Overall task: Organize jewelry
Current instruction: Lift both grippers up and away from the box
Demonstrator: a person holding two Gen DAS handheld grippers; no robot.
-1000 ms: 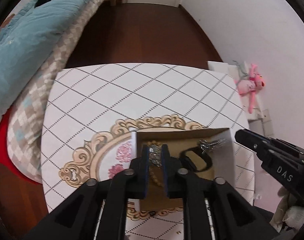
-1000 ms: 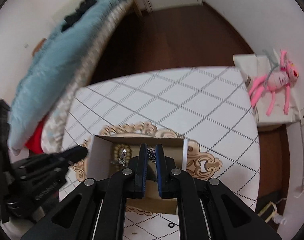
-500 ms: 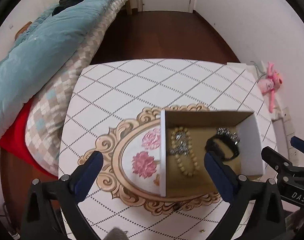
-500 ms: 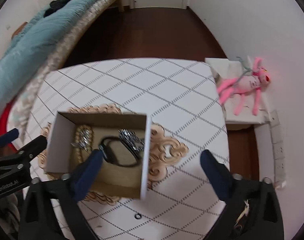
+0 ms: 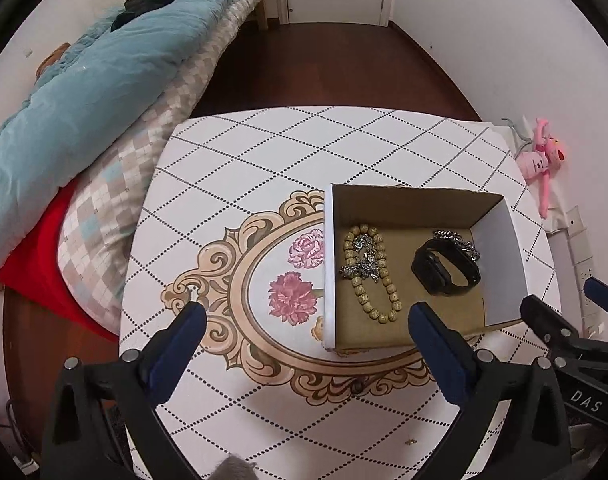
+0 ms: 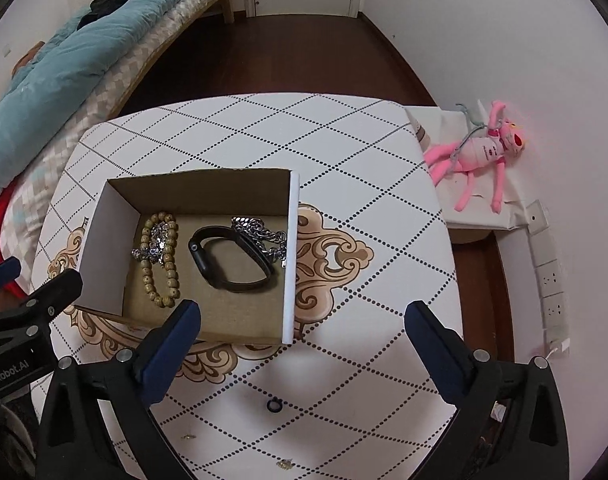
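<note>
An open cardboard box [image 5: 499, 264] [image 6: 290, 256] stands on the patterned table. Inside lie a wooden bead bracelet [image 5: 383, 300] [image 6: 170, 276], a small silver chain [image 5: 361, 260] [image 6: 156, 242] across the beads, a black wristband [image 5: 443, 268] [image 6: 228, 258] and a thicker silver chain [image 5: 461, 242] [image 6: 264, 234]. My left gripper [image 5: 304, 320] is open and empty, held above the table in front of the box's left wall. My right gripper [image 6: 304, 320] is open and empty above the box's right front corner. Each gripper also shows at the edge of the other's view.
A small black ring [image 6: 274, 405] lies on the table [image 6: 343, 152] near its front edge, with tiny gold bits [image 6: 284, 464] nearby. A bed with a blue quilt [image 5: 84, 92] flanks the table's left. A pink plush toy [image 6: 479, 152] lies on a stand at the right.
Both grippers were shut over the box one second ago, each on a silver chain. They have opened wide and pulled back and up; both chains now lie in the box.
</note>
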